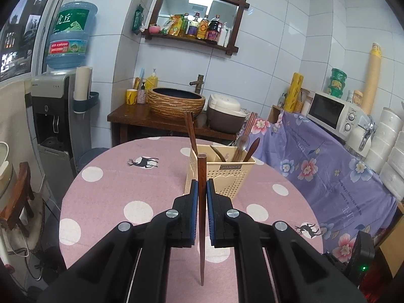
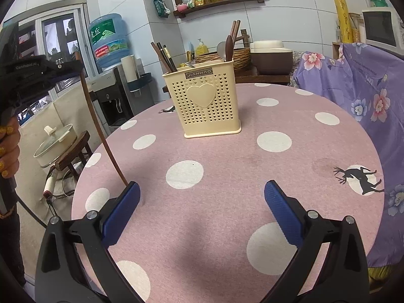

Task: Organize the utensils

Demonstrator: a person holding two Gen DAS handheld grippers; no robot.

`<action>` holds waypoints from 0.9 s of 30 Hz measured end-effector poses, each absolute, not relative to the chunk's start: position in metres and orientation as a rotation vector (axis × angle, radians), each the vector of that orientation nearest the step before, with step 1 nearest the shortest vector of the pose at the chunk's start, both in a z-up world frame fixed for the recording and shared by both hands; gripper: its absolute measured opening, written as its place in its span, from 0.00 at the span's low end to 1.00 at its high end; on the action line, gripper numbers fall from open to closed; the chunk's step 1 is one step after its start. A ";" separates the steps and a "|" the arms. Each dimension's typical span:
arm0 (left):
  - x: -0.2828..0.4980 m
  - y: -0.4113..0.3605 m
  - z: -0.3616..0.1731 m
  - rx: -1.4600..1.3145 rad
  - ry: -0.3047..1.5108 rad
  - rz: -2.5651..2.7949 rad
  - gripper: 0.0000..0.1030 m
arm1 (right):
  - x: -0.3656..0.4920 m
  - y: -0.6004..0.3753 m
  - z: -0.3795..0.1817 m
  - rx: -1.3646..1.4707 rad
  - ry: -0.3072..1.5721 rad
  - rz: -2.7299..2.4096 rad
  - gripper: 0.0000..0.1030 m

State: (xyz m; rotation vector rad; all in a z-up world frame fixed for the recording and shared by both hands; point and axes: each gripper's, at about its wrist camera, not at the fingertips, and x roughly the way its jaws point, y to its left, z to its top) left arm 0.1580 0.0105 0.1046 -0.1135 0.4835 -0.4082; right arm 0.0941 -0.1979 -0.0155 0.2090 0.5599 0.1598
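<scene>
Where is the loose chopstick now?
In the left wrist view, the chopstick stands upright, clamped in the left gripper, just before the cream utensil holder.

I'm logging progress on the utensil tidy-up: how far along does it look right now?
Mostly done, it seems. The cream utensil holder already has chopsticks and spoons standing in it. In hand: the left gripper is shut on one wooden chopstick, held upright in front of the holder. Left: that chopstick still has to go in. The right gripper is open, and no loose utensils show on the pink tablecloth.
</scene>
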 end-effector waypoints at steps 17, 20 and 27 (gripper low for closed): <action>0.203 -0.022 0.232 -0.077 0.251 -0.410 0.08 | 0.099 -0.210 -0.017 0.237 0.564 0.144 0.94; 0.225 -0.033 0.250 -0.083 0.203 -0.386 0.08 | 0.099 -0.215 -0.015 0.239 0.559 0.138 0.94; 0.279 -0.063 0.216 -0.065 0.221 -0.327 0.08 | 0.096 -0.220 -0.012 0.215 0.539 0.127 0.94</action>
